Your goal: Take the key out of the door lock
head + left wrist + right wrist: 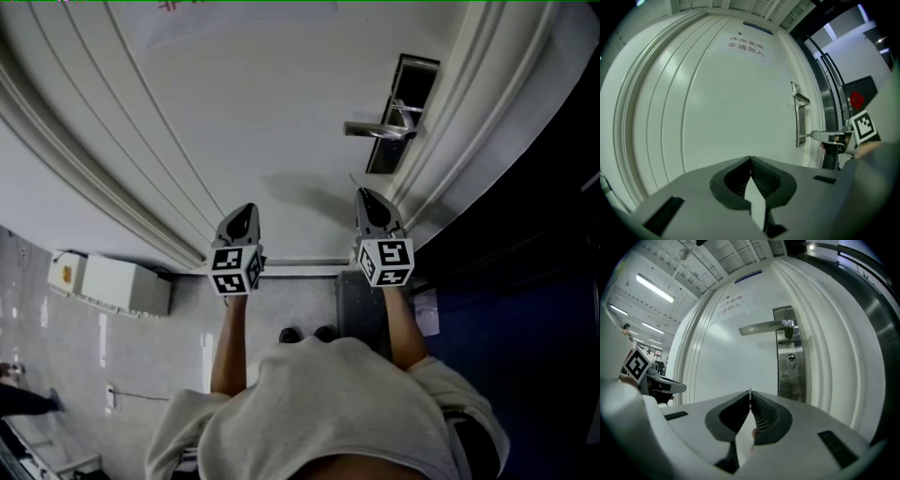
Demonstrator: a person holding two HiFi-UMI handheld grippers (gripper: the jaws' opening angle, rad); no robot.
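Approach stage: grey left gripper [750, 159] and grey right gripper [750, 392], jaws together on nothing, face the white panelled door [736, 108]. Next, I'd say, the right opens toward the brushed-steel lock plate [791, 376] at the door's right edge.

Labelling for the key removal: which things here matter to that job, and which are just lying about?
Job: lock; key, seemingly the thin sliver pinched by the shut right gripper.
Lying about: door handle; door sign; white box on floor; left gripper, shut.

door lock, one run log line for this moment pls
left gripper shut, clear of door | right gripper shut, near lock plate | lever handle level | key not made out
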